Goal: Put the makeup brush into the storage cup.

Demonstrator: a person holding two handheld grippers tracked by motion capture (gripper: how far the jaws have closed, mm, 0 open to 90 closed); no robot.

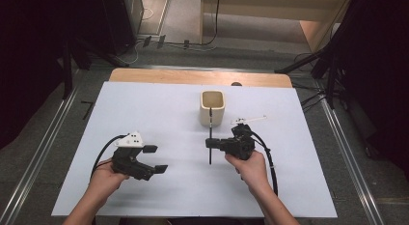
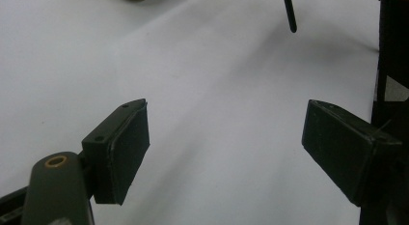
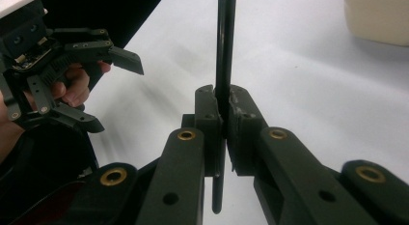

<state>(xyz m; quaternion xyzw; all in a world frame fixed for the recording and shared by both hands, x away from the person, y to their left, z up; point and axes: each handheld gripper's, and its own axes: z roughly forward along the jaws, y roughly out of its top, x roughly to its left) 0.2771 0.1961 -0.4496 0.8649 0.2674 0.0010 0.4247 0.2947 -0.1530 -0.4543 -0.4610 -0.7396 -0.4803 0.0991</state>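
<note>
A thin black pen [image 1: 211, 138] is held across the jaws of my right gripper [image 1: 211, 144], just in front of a cream cup [image 1: 212, 108] that stands upright at the table's middle back. In the right gripper view the right gripper [image 3: 224, 104] is shut on the pen [image 3: 225, 41], whose shaft runs up and down through the pads. The cup [image 3: 381, 17] stands at that view's upper right. My left gripper [image 1: 156, 159] is held low at the front left, open with nothing between its fingers. In its own view the left gripper [image 2: 225, 114] faces bare table, with the pen's end [image 2: 290, 15] farther off.
A white sheet [image 1: 144, 114] covers the table, with a wooden strip [image 1: 193, 76] along the far edge. Black stand legs [image 1: 308, 63] and cables lie on the floor beyond. In the right gripper view the left gripper [image 3: 115, 95] is at the left, in a hand.
</note>
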